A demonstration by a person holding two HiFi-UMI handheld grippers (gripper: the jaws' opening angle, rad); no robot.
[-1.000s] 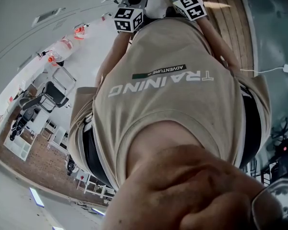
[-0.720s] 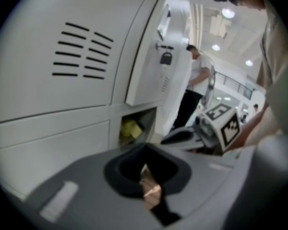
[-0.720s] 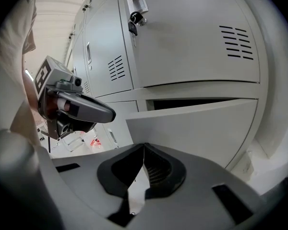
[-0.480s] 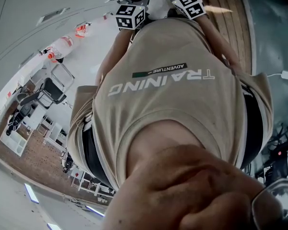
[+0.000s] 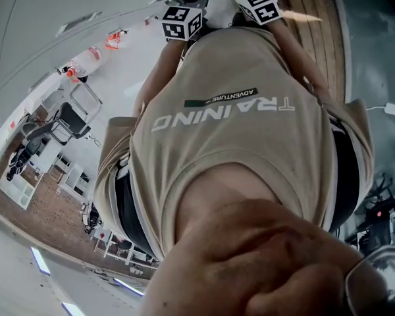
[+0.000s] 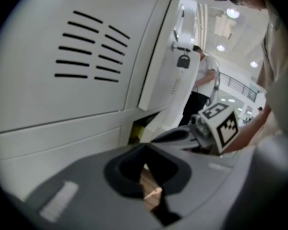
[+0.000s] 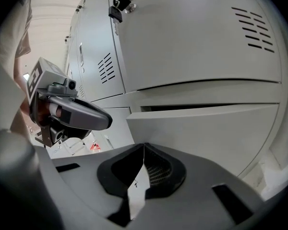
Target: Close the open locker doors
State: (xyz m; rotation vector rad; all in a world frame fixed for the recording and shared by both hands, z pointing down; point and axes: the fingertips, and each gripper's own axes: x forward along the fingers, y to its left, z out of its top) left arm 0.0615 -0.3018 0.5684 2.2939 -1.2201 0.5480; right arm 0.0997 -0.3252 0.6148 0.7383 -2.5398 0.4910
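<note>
Pale grey vented metal lockers (image 6: 62, 104) fill the background. The left claw (image 6: 145, 166), pinched closed and empty, faces the ajar white metal locker door (image 6: 170, 80). The right claw (image 7: 144, 146) is likewise closed and empty. This looks like the approach; next, push that door flush.

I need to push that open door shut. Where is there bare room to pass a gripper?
Bare: the flat face of the vented door, left of the open door. Crowded: the open door's edge, where a padlock hangs, with the right gripper showing below it.
</note>
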